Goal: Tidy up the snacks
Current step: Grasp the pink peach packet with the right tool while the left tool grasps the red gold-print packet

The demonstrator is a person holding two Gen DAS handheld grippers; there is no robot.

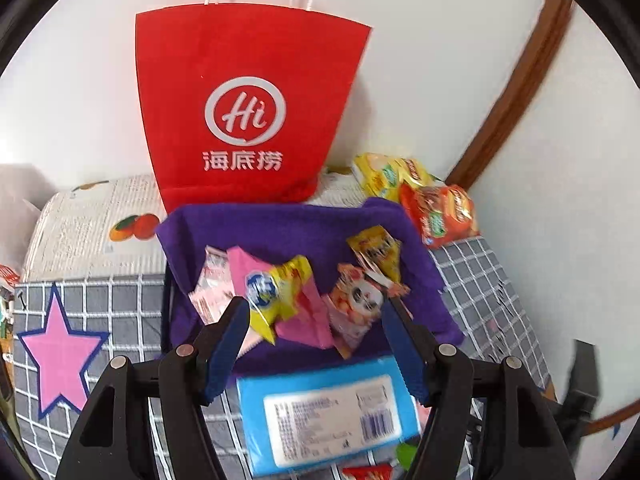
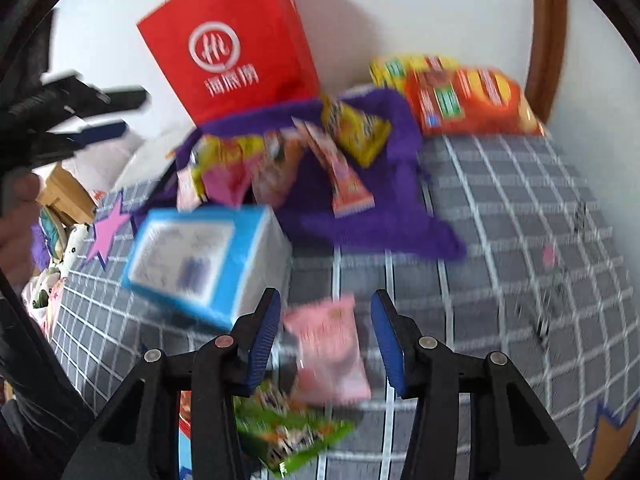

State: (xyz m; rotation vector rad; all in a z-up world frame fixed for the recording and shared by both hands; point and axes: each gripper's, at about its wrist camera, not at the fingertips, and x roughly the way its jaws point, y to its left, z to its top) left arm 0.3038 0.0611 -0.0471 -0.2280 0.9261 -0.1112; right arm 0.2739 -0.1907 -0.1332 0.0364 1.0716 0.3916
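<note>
The right gripper [image 2: 325, 332] hangs over a pink snack packet [image 2: 328, 354] lying on the grey checked cloth [image 2: 520, 240]; its blue pads stand apart on either side, not pressing it. A green packet [image 2: 288, 440] lies nearer, partly under the left finger. The left gripper [image 1: 314, 334] is spread and holds nothing, above a blue box [image 1: 328, 412]. Just beyond, the purple basket [image 1: 280, 224] holds several small snack packets [image 1: 280, 296]. Far right lie orange and yellow bags [image 1: 444, 208]; a red paper bag [image 1: 248, 104] stands behind the basket.
</note>
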